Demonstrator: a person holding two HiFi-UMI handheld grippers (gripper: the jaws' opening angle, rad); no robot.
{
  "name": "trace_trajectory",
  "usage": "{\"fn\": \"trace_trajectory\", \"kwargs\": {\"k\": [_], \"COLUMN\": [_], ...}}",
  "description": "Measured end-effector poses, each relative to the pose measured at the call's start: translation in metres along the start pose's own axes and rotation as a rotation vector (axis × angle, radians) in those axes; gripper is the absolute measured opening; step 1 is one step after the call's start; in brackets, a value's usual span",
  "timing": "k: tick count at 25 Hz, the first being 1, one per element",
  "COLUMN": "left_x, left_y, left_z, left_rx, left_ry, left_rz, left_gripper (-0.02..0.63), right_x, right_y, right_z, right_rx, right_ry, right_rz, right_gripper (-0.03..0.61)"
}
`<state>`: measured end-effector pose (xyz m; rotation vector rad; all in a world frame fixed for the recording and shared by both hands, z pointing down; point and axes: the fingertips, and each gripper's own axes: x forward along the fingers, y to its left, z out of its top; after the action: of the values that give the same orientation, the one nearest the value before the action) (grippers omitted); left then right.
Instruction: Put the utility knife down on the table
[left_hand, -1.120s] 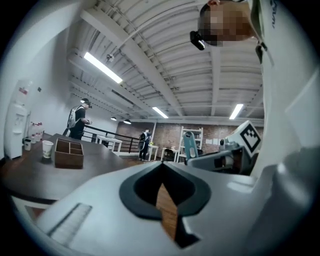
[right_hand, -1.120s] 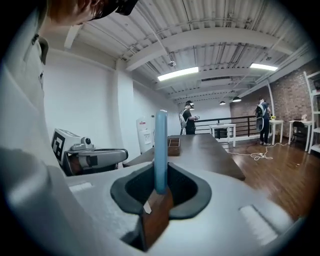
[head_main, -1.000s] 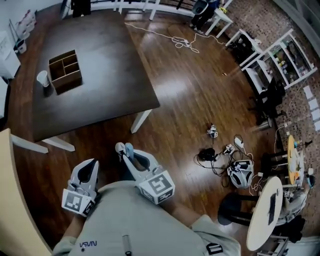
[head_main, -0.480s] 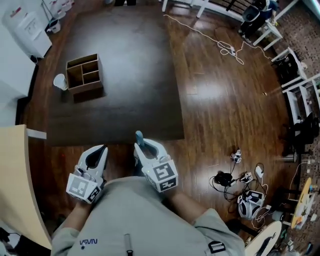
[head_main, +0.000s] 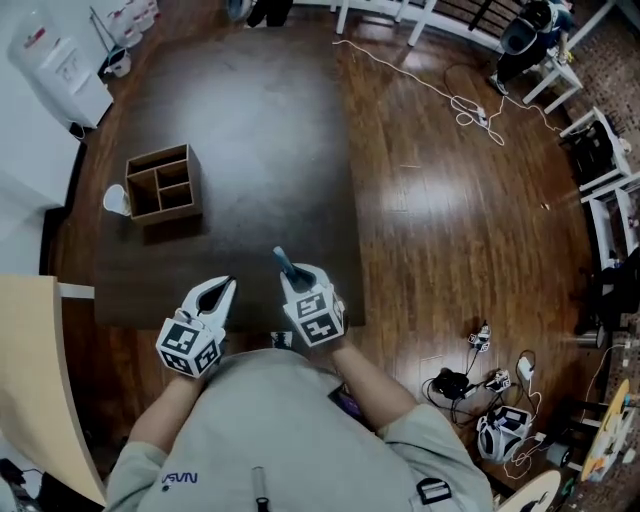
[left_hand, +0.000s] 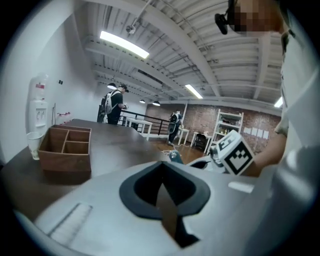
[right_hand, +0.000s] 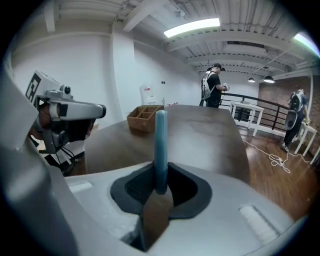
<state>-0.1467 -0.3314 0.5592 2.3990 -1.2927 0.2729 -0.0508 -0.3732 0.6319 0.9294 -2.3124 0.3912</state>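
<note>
A teal utility knife (head_main: 284, 263) (right_hand: 160, 142) sticks out forward from my right gripper (head_main: 293, 274) (right_hand: 159, 192), whose jaws are shut on its handle. It hangs just over the near edge of the dark wooden table (head_main: 260, 150). My left gripper (head_main: 222, 291) (left_hand: 163, 176) is to its left over the same edge, jaws shut with nothing between them. From the left gripper view, the knife tip (left_hand: 175, 156) and the right gripper's marker cube show at the right. The left gripper (right_hand: 75, 110) shows at the left of the right gripper view.
A wooden compartment box (head_main: 163, 186) (left_hand: 65, 150) (right_hand: 145, 117) stands on the table's left side with a white cup (head_main: 116, 200) beside it. A water dispenser (head_main: 60, 70) is at the far left. Cables (head_main: 440, 90) lie on the floor to the right. People stand beyond the table.
Both grippers have moved forward from over the floor to the table's near edge. The knife has stayed in the right gripper.
</note>
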Motion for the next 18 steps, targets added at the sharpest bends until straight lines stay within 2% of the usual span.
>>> {"fn": "trace_trajectory", "kwargs": {"k": [4,9,18], "left_x": [0.018,0.020,0.020], "left_y": [0.005,0.021,0.033], "left_z": [-0.008,-0.004,-0.007], "left_rx": [-0.005,-0.038,-0.076], "left_ry": [0.040,0.034,0.029], "left_rz": [-0.009,0.021,0.042], "left_gripper": [0.002,0.002,0.002], "right_x": [0.034,0.065,0.076], "right_y": [-0.024,-0.022,-0.018], "right_z": [-0.015,-0.033,-0.047], "right_rx": [-0.101,-0.207,-0.272], "right_ry": [0.122,0.276,0.372], "right_rz": [-0.028,0.023,0.031], "right_gripper": [0.066,0.066,0.067]}}
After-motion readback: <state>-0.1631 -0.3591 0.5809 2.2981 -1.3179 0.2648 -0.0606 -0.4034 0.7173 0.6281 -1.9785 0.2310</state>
